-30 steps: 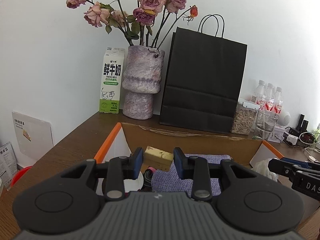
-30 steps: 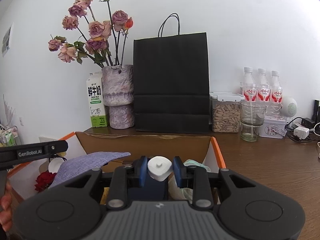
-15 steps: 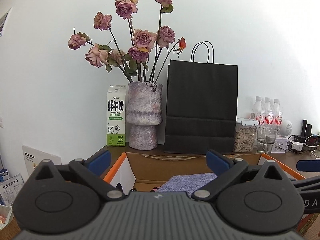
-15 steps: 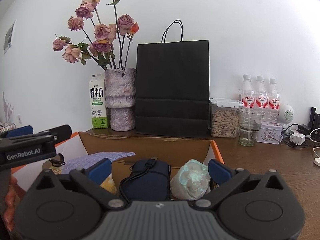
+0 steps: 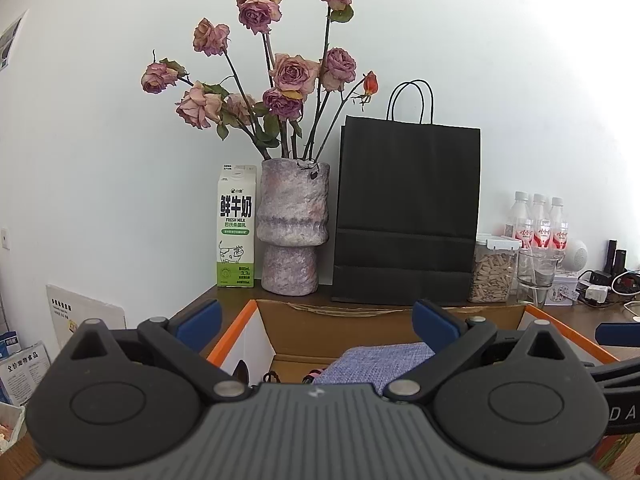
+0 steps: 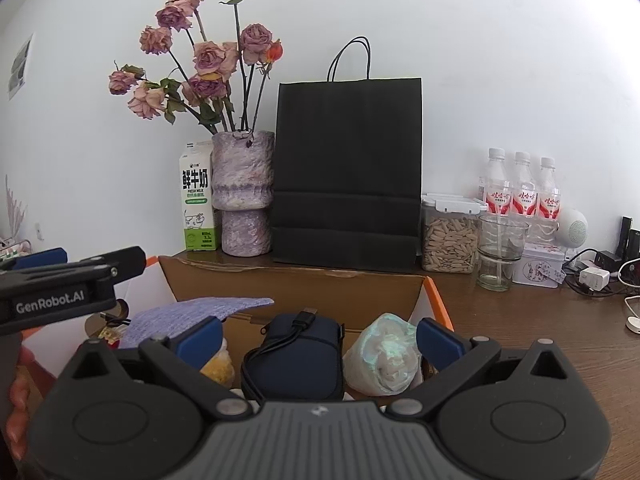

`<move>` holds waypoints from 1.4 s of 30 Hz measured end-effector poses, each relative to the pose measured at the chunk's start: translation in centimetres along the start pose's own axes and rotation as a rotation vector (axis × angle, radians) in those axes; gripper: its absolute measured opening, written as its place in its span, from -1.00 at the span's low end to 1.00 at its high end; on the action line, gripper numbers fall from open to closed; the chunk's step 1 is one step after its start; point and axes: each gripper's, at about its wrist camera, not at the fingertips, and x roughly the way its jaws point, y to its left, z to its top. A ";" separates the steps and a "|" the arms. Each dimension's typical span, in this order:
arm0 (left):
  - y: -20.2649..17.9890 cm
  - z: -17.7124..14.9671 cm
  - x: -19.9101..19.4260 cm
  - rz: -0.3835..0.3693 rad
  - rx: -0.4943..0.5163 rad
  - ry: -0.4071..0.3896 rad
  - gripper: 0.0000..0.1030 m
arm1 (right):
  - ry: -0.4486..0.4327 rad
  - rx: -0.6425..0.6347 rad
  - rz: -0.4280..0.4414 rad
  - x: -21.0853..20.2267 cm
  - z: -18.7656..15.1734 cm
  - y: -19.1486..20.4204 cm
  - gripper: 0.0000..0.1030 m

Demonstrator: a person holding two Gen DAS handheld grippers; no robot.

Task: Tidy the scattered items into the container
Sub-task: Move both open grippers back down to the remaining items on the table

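An orange-edged cardboard box (image 5: 360, 320) sits on the wooden table, seen close below both grippers. A lilac woven cloth (image 5: 376, 364) lies inside it. In the right wrist view the box (image 6: 280, 284) also holds a navy pouch with a black cable (image 6: 296, 372), a crumpled pale wrapper (image 6: 384, 356) and a yellow item (image 6: 218, 368) beside the cloth (image 6: 192, 314). My left gripper (image 5: 317, 322) hovers over the box's left half, open and holding nothing. My right gripper (image 6: 319, 338) is open above the pouch, its pads touching nothing. One of the left gripper's fingers (image 6: 120, 260) reaches in from the left.
Along the wall stand a milk carton (image 5: 236, 232), a mottled vase of dried roses (image 5: 292, 232), a black paper bag (image 5: 408, 216), a seed jar (image 5: 492, 272), a glass (image 5: 536, 276) and water bottles (image 5: 538, 224). Chargers and cables (image 6: 596, 276) lie at the right. A hand (image 6: 16, 392) shows at lower left.
Both grippers went from shut to wide open: the left let go of a yellowish block, the right a white-capped item. The left view tilted upward; little differs over the last half second.
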 end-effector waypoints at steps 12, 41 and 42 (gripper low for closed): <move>0.3 -0.7 -0.8 0.005 -0.003 0.003 1.00 | -0.017 -0.014 0.015 -1.6 -0.7 0.3 1.00; 0.3 -3.3 -8.2 0.022 0.062 0.003 1.00 | -0.001 -0.061 0.038 -8.0 -4.7 0.0 1.00; 0.4 -3.3 -8.3 0.022 0.061 0.010 1.00 | 0.005 -0.056 0.051 -8.2 -4.7 0.0 1.00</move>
